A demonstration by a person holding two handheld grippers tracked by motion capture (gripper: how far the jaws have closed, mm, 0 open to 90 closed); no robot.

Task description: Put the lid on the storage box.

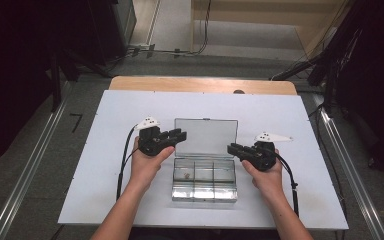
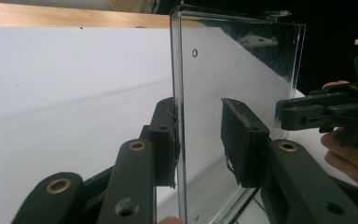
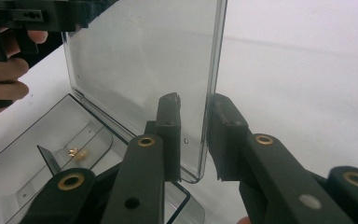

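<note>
The clear plastic box lid (image 1: 205, 135) is standing upright. I'm straddling its edges with my left gripper (image 2: 200, 135) and right gripper (image 3: 196, 135), jaws partly open, neither visibly clamping.

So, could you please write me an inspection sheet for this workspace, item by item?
Surface: white board on a wooden table, bare around the box.
Job's things: clear compartment box, its lid standing open; small gold piece in one compartment.
Clutter: nothing seen.
Grippers: left gripper has its jaws astride the lid's left edge, one pad apart from it; right gripper has its jaws astride the right edge, with a gap.
Cables: left cable and right cable trail toward the person.
Surroundings: grey floor, metal rails, floor cables.
</note>
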